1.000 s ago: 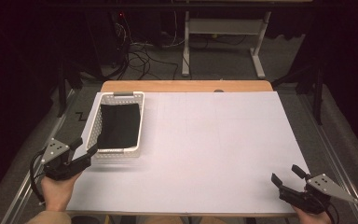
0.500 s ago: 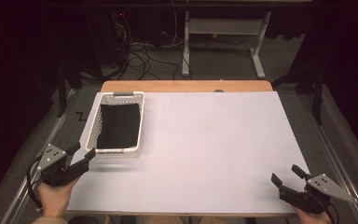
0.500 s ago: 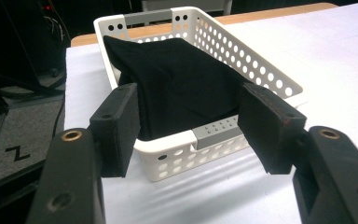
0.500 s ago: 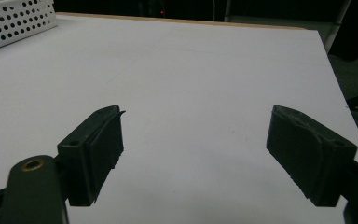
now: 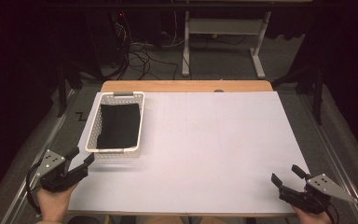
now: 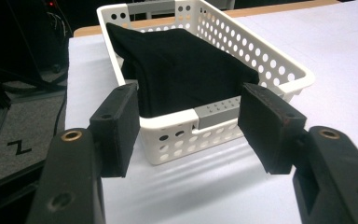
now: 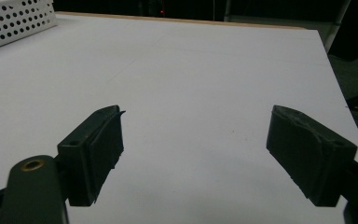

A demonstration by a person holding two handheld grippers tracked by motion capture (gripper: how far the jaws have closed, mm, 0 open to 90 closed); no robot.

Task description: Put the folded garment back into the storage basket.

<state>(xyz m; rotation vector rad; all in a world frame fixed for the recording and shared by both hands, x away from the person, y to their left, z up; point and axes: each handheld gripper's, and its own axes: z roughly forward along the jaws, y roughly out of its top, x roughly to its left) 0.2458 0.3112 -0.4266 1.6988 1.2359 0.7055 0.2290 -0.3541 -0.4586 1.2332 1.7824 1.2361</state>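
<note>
Your left gripper is at the near left corner of the table, just in front of the white basket, with its jaws apart and nothing between them. In the left gripper view the jaws stand on both sides of the basket's near wall, but they do not touch it. The black cloth lies folded inside the basket and fills most of it. Your right gripper rests at the near right corner, well apart from the basket, and its jaws are also open and empty.

I judge that you are at the approach step: nothing is gripped yet. The next move calls for bringing the left gripper forward and over the rim, then closing on the near edge of the cloth. Take care that the jaws catch only the cloth, not the basket wall.
</note>
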